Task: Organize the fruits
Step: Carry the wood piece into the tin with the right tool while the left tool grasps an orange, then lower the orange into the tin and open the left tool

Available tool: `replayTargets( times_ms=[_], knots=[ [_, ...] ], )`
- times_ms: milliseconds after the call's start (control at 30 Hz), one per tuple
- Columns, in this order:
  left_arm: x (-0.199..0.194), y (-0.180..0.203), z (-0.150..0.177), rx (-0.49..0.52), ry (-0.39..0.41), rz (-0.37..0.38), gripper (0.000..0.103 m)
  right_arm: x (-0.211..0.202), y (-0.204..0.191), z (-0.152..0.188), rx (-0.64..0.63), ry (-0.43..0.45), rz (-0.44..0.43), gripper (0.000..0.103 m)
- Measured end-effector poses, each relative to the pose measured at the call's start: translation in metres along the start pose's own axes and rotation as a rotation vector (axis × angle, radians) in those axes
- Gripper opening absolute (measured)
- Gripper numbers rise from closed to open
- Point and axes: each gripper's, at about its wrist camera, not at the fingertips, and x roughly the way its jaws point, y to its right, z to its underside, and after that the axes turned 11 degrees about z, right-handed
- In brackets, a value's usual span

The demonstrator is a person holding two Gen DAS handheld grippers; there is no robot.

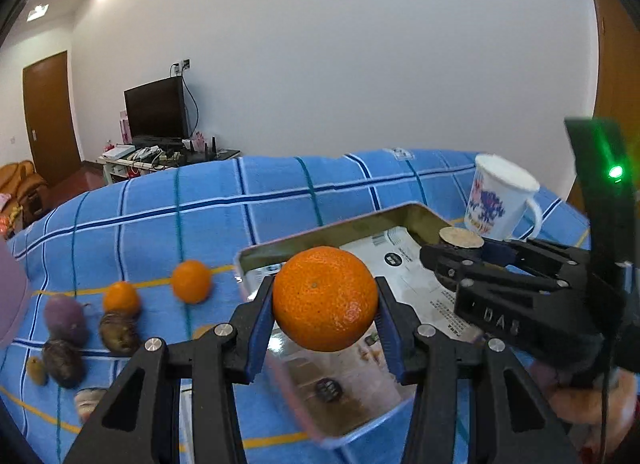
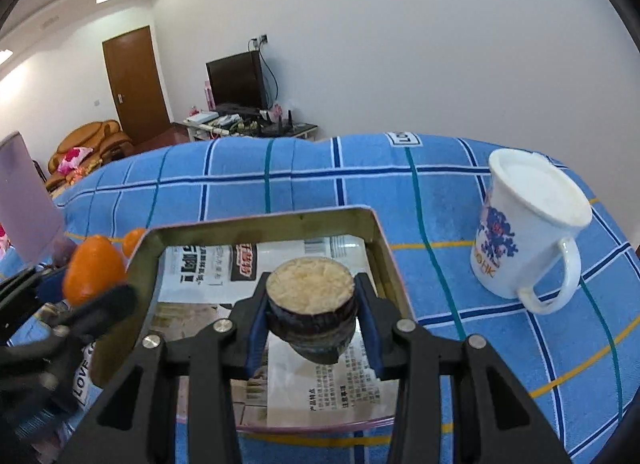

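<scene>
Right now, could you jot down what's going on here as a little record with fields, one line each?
Surface: blue checked cloth
Container: shallow rectangular metal tin, paper-lined
Left gripper: shut on a round orange mandarin, held above the tin
Right gripper: shut on a dark-skinned cut fruit with pale flesh, above the tin
Loose fruit: two more mandarins and several dark purple fruits on the cloth left of the tin
Other: white printed mug standing right of the tin

Both wrist cameras look steeply down, close over the shared tin tray (image 1: 412, 211), probably side by side.
</scene>
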Motion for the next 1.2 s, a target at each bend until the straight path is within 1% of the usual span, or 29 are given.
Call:
replayTargets(
  times_ms=[67, 200, 333, 533, 600, 667, 700, 733, 767, 800, 833, 867, 900, 933, 967, 1000, 1100, 1200],
  knots=[
    [0.009, 0.006, 0.0, -0.006, -0.014, 0.001, 0.049, 0.006, -0.001, 0.001, 0.005, -0.017, -0.006, 0.043],
    [0.023, 0.003, 0.004, -0.041, -0.053, -0.001, 0.049, 0.015, 0.002, 0.003, 0.014, -0.05, -0.002, 0.043],
    [0.027, 0.001, 0.007, -0.028, -0.073, -0.021, 0.049, 0.019, 0.002, 0.005, 0.029, -0.071, -0.014, 0.043],
    [0.03, 0.002, 0.007, -0.02, -0.084, -0.027, 0.049, 0.018, -0.001, 0.008, 0.025, -0.063, -0.001, 0.043],
    [0.03, 0.001, 0.007, -0.024, -0.085, -0.023, 0.049, 0.015, 0.002, 0.009, 0.043, -0.053, -0.014, 0.045],
    [0.031, 0.0, 0.007, -0.027, -0.085, -0.025, 0.049, 0.013, 0.004, 0.009, 0.055, -0.049, -0.015, 0.052],
    [0.032, 0.0, 0.007, -0.029, -0.086, -0.029, 0.049, 0.013, 0.005, 0.009, 0.061, -0.046, -0.014, 0.053],
    [0.032, 0.0, 0.007, -0.026, -0.089, -0.033, 0.049, 0.012, 0.007, 0.009, 0.069, -0.041, -0.015, 0.058],
    [0.032, 0.001, 0.007, -0.019, -0.093, -0.037, 0.05, 0.01, 0.009, 0.008, 0.08, -0.035, -0.025, 0.062],
    [0.032, 0.003, 0.007, -0.008, -0.096, -0.039, 0.05, 0.008, 0.011, 0.008, 0.094, -0.025, -0.041, 0.064],
    [0.032, 0.006, 0.008, 0.006, -0.096, -0.037, 0.05, 0.004, 0.013, 0.007, 0.106, -0.011, -0.055, 0.068],
    [0.03, 0.01, 0.008, 0.031, -0.09, -0.037, 0.052, -0.001, 0.014, 0.006, 0.117, 0.014, -0.064, 0.074],
    [0.028, 0.015, 0.008, 0.058, -0.082, -0.045, 0.054, -0.005, 0.014, 0.005, 0.12, 0.035, -0.061, 0.078],
    [0.026, 0.019, 0.008, 0.081, -0.074, -0.058, 0.062, -0.009, 0.015, 0.005, 0.123, 0.059, -0.052, 0.083],
    [0.023, 0.023, 0.008, 0.11, -0.056, -0.081, 0.071, -0.015, 0.016, 0.005, 0.126, 0.087, -0.038, 0.084],
    [0.019, 0.026, 0.008, 0.128, -0.037, -0.099, 0.074, -0.018, 0.016, 0.004, 0.13, 0.101, -0.031, 0.084],
    [0.012, 0.027, 0.008, 0.145, -0.012, -0.102, 0.074, -0.021, 0.021, 0.003, 0.158, 0.11, -0.035, 0.084],
    [0.011, 0.022, 0.007, 0.125, -0.013, -0.113, 0.074, -0.02, 0.022, 0.003, 0.163, 0.101, -0.029, 0.084]
  ],
)
